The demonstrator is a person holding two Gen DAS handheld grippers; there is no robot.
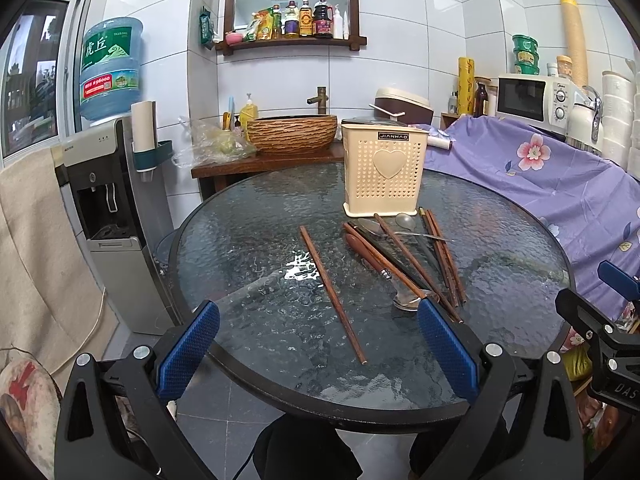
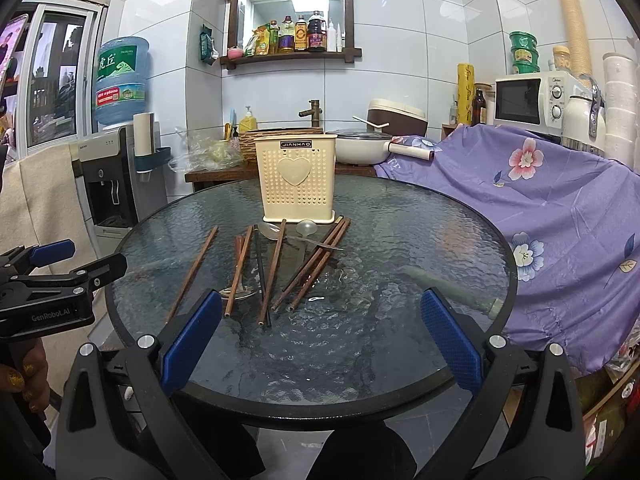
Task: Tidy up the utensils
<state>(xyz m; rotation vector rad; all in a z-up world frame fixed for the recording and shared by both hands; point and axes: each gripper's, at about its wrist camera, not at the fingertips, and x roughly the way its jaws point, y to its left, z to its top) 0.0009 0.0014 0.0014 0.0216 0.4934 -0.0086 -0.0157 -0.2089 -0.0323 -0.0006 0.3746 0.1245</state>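
Ahead, bare glass beside chopsticks (image 2: 312,268).

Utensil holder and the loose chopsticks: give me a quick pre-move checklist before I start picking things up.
1. Left tool open and empty: ok.
2. Right tool open and empty: ok.
3. Cream utensil holder upright on the glass table: ok.
4. Holder's top opening free to receive utensils: cannot tell, the top is not visible from either view.
5. Lone chopstick lies apart from the pile, easy first pick: ok.
6. Rest of the utensils separated: not ok, the chopsticks and spoons lie crossed over each other in front of the holder.
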